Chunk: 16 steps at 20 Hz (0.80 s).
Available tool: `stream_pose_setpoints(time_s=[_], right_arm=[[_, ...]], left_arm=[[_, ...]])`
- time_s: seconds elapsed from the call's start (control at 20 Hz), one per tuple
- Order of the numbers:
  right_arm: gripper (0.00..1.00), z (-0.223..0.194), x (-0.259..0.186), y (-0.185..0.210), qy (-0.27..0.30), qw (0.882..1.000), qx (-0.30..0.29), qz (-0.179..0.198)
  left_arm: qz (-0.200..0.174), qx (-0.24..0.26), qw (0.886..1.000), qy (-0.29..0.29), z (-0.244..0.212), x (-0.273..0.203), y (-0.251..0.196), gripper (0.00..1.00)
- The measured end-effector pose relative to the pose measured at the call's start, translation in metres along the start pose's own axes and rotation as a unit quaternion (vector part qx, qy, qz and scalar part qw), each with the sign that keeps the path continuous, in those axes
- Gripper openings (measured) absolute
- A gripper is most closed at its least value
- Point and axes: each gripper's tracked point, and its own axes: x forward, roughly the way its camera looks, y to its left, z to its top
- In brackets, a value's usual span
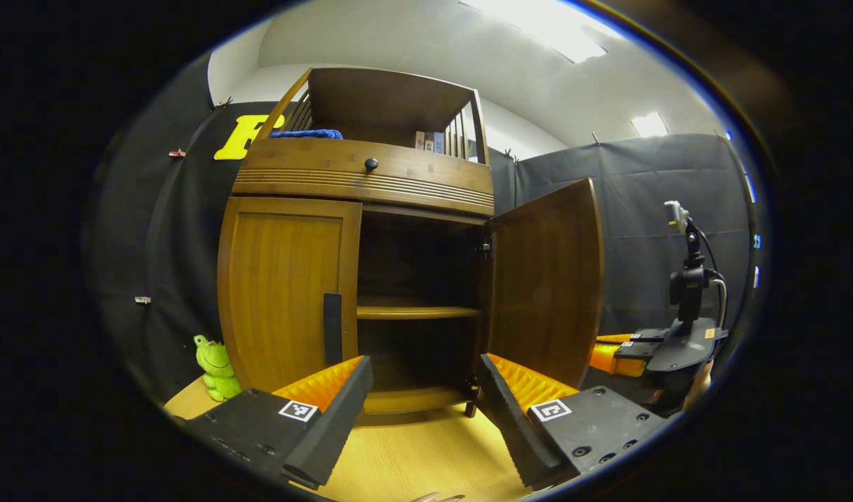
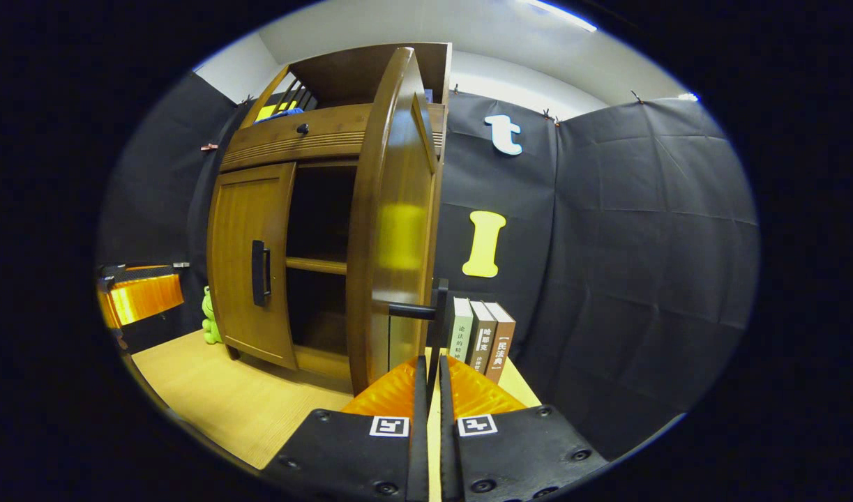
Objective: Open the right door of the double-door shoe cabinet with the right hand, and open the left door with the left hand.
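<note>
— Where in the booth?
— On the pale wooden worktop (image 1: pixel 412 453), against the black cloth wall: double-door shoe cabinet (image 1: pixel 370 178), right door (image 1: pixel 545 279) swung wide, left door (image 1: pixel 280 293) shut flush.

— State of the jaws?
— Right gripper (image 2: pixel 432 376): pressed nearly together, pinching the lower end of the right-door handle (image 2: pixel 436 314), a slim dark upright bar. Left gripper (image 1: pixel 423 411): spread wide, holding nothing, aimed at the cabinet's middle, well short of the left-door handle (image 1: pixel 333 328).

— Likely feel of that left door?
— Stiff, solid wood by the look. Hinged at the outer edge, so probably easy to swing, stubborn only if pulled against the hinge. Glossy finish, likely slippery on the flat face; no purchase there.

— Best place to take hold?
— Across the left-door handle, around its middle: a rigid dark bar, upright, just beside the door's inner edge. Thin enough for spread jaws, hard enough not to give or crush. Better pulled in an arc than straight back, to avoid slipping off.

— Anything close by?
— Green frog toy (image 1: pixel 215 368) beside the cabinet's left foot, possibly within a full swing of the door. Three books (image 2: pixel 480 338) standing past the open right door.
</note>
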Motion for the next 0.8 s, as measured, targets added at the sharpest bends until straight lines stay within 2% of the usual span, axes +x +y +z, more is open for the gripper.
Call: stream_pose_setpoints(time_s=[0.05,0.1,0.15,0.2,0.25,0.35,0.45,0.5,0.55,0.65,0.8], right_arm=[[0.04,0.002,-0.004,-0.005,-0.003,1.000,-0.006,-0.008],[0.09,0.003,-0.007,-0.011,-0.005,1.000,-0.010,-0.016],[0.09,0.006,-0.011,-0.015,-0.009,1.000,-0.013,-0.024],[0.04,0.009,-0.016,-0.019,-0.014,0.999,-0.015,-0.031],[0.10,0.012,-0.018,-0.024,-0.021,0.999,-0.019,-0.040],[0.08,0.019,-0.024,-0.037,-0.035,0.997,-0.030,-0.067],[0.12,0.026,-0.031,-0.047,-0.047,0.995,-0.036,-0.085],[0.08,0.028,-0.036,-0.044,-0.048,0.995,-0.030,-0.079],[0.08,0.030,-0.039,-0.042,-0.047,0.996,-0.022,-0.075],[0.13,0.033,-0.043,-0.031,-0.048,0.997,-0.017,-0.063],[0.14,0.055,-0.056,-0.007,-0.076,0.997,-0.014,-0.031]], left_arm=[[0.000,-0.001,1.000,0.003,-0.003,0.000,-0.001,0.95],[0.000,-0.002,1.000,0.006,-0.005,0.000,-0.001,0.95],[0.000,-0.001,1.000,0.009,-0.007,0.000,-0.001,0.95],[0.000,0.000,1.000,0.010,-0.007,-0.001,0.000,0.95],[0.000,0.001,1.000,0.010,-0.006,-0.003,0.000,0.95],[0.000,-0.002,1.000,0.007,-0.004,-0.006,0.002,0.95],[0.001,-0.007,1.000,0.003,-0.001,-0.010,0.006,0.95],[0.003,-0.006,1.000,0.001,0.001,-0.011,0.009,0.95],[0.007,-0.004,1.000,0.000,0.003,-0.012,0.013,0.95],[0.016,0.003,1.000,-0.001,0.002,-0.009,0.021,0.95],[0.025,0.014,1.000,-0.003,0.003,0.009,0.035,0.95]])
